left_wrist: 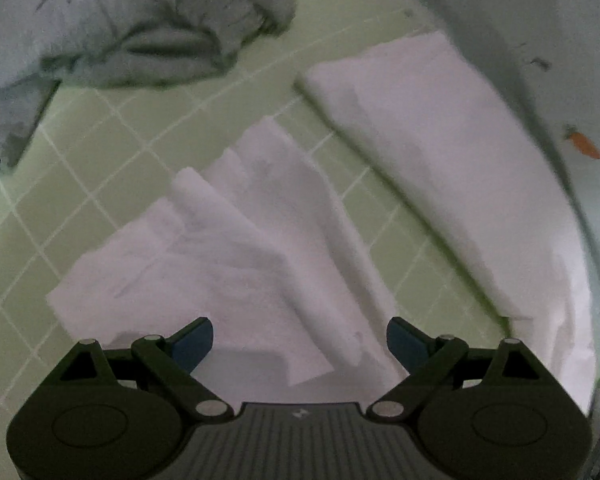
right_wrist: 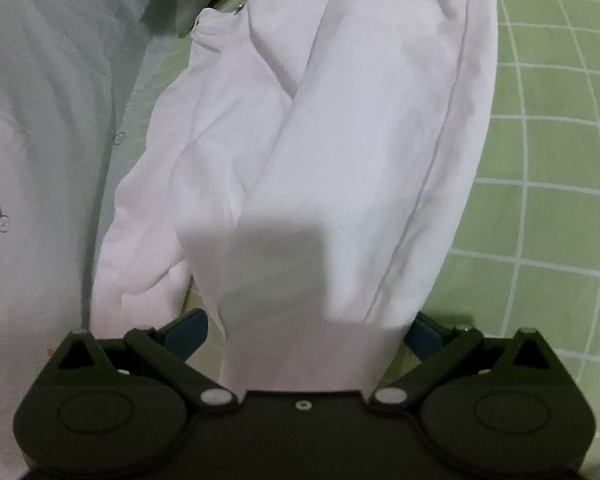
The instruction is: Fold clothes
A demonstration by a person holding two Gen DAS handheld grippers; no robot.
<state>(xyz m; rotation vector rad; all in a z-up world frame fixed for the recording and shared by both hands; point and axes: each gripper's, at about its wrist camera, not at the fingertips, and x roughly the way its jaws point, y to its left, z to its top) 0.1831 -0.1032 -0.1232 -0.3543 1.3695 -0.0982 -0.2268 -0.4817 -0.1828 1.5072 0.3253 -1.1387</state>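
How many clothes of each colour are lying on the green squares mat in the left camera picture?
White: 1, the white garment; its two spread parts look like one piece, but the join is hidden.
Grey: 1, the grey garment, crumpled at the far side.
Total: 2

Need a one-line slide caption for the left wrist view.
Open left gripper above a rumpled white garment on the green grid mat, grey clothing beyond.
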